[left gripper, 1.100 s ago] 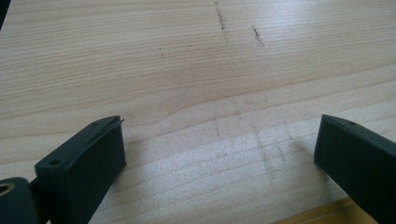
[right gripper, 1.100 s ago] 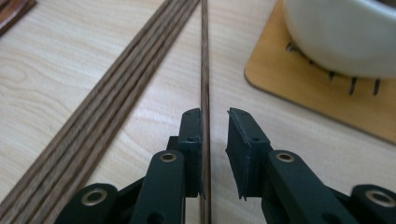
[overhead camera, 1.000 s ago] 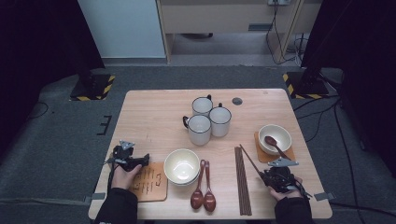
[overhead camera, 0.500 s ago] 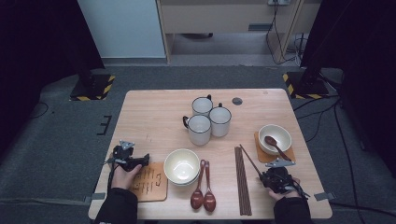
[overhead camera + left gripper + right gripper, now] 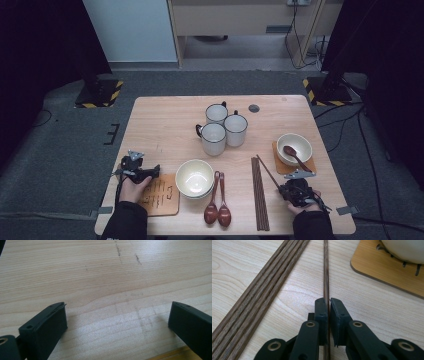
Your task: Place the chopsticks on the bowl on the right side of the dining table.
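**Right tool pinching a single chopstick beside the bundle**

The right tool (image 5: pixel 327 305) is closing its two black jaws on one loose chopstick (image 5: pixel 326 270); they have just been coming together, and the thin dark stick is now sitting clamped between the pads. The stick's long axis is running straight ahead of the tool, in line with the jaws, so the grip is falling near its near end and most of its length is reaching away from the hand. In the high view the right tool (image 5: pixel 294 184) is sitting at the near right of the counter (image 5: pixel 165 120), and the chopstick is slanting away from it towards the far left.

Taking that chopstick as the landmark: the chopstick bundle (image 5: pixel 259 293) is lying just to its left, close at the far end and spreading apart nearer the tool. To its right a wooden coaster (image 5: pixel 387 272) is carrying a white bowl (image 5: pixel 294 147) with a brown spoon (image 5: pixel 296 156) resting in it. Farther left of the stick two more spoons (image 5: pixel 218 207), a larger bowl (image 5: pixel 194 176) and three mugs (image 5: pixel 220 129) are standing.

The left tool (image 5: pixel 137 167) is resting well apart from the stick, at the near left of the counter, with its jaws standing wide and nothing but bare wood between them. The right hand is plainly the nearer one, and any lift will likely be swinging the long free end, so the far tip and the bowl's coaster are the things to be watching.
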Tool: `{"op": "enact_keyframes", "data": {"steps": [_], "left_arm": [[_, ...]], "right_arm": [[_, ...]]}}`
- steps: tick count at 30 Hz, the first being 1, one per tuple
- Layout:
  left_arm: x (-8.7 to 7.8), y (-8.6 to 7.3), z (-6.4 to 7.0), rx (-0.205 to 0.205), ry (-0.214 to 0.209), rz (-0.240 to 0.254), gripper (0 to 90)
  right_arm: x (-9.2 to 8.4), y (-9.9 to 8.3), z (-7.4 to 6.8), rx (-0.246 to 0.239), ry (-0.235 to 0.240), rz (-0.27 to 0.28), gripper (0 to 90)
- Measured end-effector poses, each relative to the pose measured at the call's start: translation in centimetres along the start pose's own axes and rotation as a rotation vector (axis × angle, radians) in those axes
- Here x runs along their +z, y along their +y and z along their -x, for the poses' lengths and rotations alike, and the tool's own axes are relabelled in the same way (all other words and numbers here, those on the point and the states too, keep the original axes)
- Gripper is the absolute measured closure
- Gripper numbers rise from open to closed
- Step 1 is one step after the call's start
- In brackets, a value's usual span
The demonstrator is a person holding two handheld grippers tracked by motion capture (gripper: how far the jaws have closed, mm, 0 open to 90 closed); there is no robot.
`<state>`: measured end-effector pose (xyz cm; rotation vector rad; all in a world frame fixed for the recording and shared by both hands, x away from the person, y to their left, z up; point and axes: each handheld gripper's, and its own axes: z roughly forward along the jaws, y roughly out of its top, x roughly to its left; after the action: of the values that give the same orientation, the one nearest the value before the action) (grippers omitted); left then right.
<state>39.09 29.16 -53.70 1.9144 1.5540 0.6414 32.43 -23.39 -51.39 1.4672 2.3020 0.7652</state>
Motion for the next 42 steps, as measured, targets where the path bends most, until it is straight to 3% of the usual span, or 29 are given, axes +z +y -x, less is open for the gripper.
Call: {"op": "enact_keyframes", "data": {"steps": [11,21,42], "left_arm": [[0.0,0.0,0.0,0.0,0.0,0.0,0.9],[0.0,0.0,0.0,0.0,0.0,0.0,0.9],[0.0,0.0,0.0,0.0,0.0,0.0,0.9]], "right_arm": [[-0.3,0.2,0.5,0.022,0.023,0.01,84.8],[-0.8,0.5,0.4,0.012,0.038,0.03,84.8],[-3.3,1.7,1.0,0.038,0.076,0.151,84.8]]}}
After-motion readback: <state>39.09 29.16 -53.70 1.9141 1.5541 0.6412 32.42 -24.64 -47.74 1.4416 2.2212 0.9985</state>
